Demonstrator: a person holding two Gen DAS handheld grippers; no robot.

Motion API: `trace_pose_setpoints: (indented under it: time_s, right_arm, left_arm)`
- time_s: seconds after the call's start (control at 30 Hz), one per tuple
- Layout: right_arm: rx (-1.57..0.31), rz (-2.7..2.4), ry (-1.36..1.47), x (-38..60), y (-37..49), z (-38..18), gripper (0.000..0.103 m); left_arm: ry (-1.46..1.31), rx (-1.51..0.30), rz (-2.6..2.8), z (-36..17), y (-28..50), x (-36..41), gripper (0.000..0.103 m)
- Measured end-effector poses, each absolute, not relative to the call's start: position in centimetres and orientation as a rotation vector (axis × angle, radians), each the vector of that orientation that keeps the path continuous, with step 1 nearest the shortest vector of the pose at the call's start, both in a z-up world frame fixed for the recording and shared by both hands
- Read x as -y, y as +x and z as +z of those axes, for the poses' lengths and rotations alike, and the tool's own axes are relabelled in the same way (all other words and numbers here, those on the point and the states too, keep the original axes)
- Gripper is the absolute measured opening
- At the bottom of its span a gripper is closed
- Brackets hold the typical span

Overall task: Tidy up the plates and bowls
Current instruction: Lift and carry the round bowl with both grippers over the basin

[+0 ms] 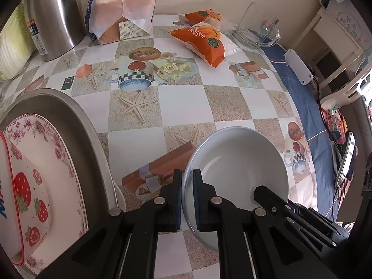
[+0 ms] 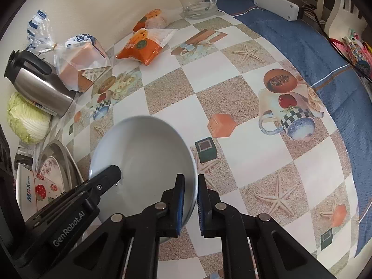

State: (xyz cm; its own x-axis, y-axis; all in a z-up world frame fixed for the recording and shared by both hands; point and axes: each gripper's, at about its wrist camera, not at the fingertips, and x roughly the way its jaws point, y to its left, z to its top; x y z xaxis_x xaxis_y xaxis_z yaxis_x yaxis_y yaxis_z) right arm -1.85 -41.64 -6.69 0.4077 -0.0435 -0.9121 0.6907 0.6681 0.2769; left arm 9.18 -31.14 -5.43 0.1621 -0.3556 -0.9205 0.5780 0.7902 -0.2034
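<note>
Mid-carry: both the left gripper (image 1: pixel 187 200) and right gripper (image 2: pixel 191 205) pinching the white bowl (image 1: pixel 237 174) rim, nearly closed. Next up, probably stacking onto the strawberry bowl (image 1: pixel 25 186).

Cream wall (image 2: pixel 97 11), table under checkered starfish-print oilcloth (image 2: pixel 209 93), blue cloth (image 2: pixel 302 46), white shelving (image 1: pixel 325 39)
</note>
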Motion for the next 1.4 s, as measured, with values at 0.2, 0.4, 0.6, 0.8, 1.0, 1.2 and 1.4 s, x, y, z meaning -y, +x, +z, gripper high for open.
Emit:
trace_pose_setpoints:
  time_s: [0.2,0.4,0.6,0.8,1.0,1.2,1.4]
  right_arm:
    - [-1.037,-0.523,0.699,41.4,-2.0,-5.4,0.011]
    - [-0.966,-0.517,0.673,40.6,-2.5,-1.9,0.012]
    - [-0.913,-0.486,0.649,39.1,-2.4,1.3,0.012]
    - [-0.887,-0.455,0.607,36.9,-1.7,3.4,0.012]
    - [-0.868,-0.420,0.574,35.1,-1.2,4.8,0.012]
    - [-0.854,-0.391,0.540,33.2,-0.6,5.9,0.012]
    - [-0.840,-0.361,0.510,31.3,0.1,7.0,0.012]
  left_arm:
    - [0.209,-1.175,-0.702,-2.6,8.7,30.8,0.009]
    - [0.182,-1.118,-0.703,0.6,8.5,29.3,0.009]
    - [0.150,-1.062,-0.691,3.2,8.5,27.2,0.009]
    - [0.124,-1.024,-0.673,5.1,8.5,24.9,0.009]
    - [0.096,-0.998,-0.656,6.5,8.6,22.7,0.009]
    - [0.068,-0.981,-0.636,7.4,8.6,20.5,0.009]
    - [0.012,-0.975,-0.614,7.7,8.8,17.5,0.009]
